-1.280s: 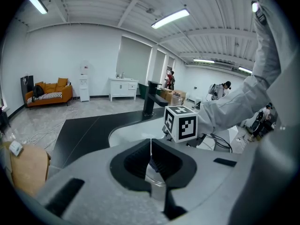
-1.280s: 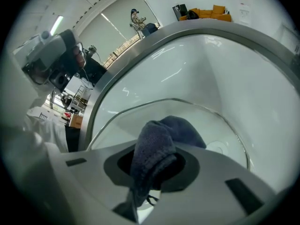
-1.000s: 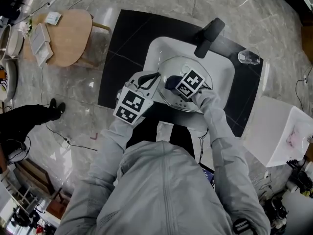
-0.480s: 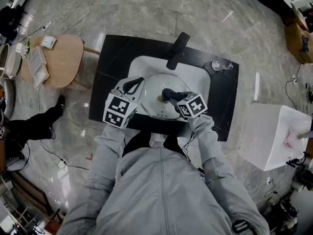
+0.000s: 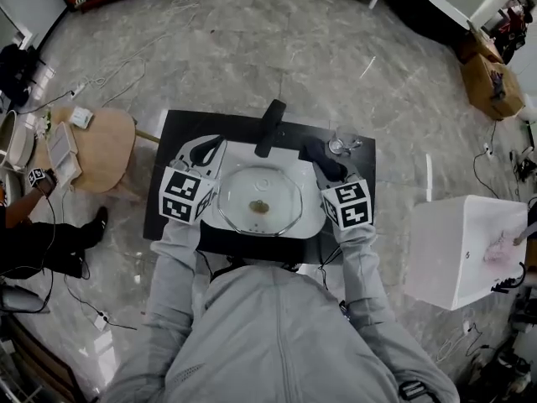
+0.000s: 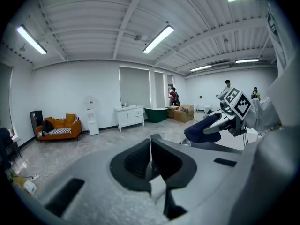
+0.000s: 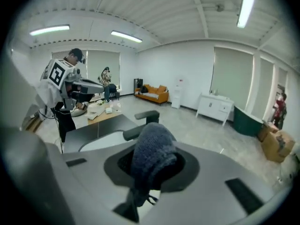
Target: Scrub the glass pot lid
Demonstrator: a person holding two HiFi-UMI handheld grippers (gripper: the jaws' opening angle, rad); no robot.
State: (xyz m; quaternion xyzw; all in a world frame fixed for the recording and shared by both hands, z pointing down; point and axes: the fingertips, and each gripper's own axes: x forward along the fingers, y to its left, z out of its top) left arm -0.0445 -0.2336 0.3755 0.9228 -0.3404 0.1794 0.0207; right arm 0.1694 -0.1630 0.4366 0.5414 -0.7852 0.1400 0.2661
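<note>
The glass pot lid (image 5: 260, 198) lies flat in the white sink (image 5: 312, 218), with a small brown spot at its middle. My left gripper (image 5: 210, 148) hangs over the sink's left rim, its jaws pressed together with nothing between them (image 6: 150, 146). My right gripper (image 5: 323, 164) is over the sink's right rim, shut on a dark blue cloth (image 7: 152, 146) that bulges out past the jaws. In the left gripper view the cloth (image 6: 206, 128) shows across the sink. Neither gripper touches the lid.
A black faucet (image 5: 270, 128) stands at the sink's back edge, with a drinking glass (image 5: 340, 145) to its right on the black counter (image 5: 168, 193). A round wooden table (image 5: 96, 149) is at the left. A white box (image 5: 457, 242) is at the right.
Both grippers have lifted off the lid and moved apart to the sink's two sides. The lid now lies bare in the sink. The cloth left the lid with the right gripper.
</note>
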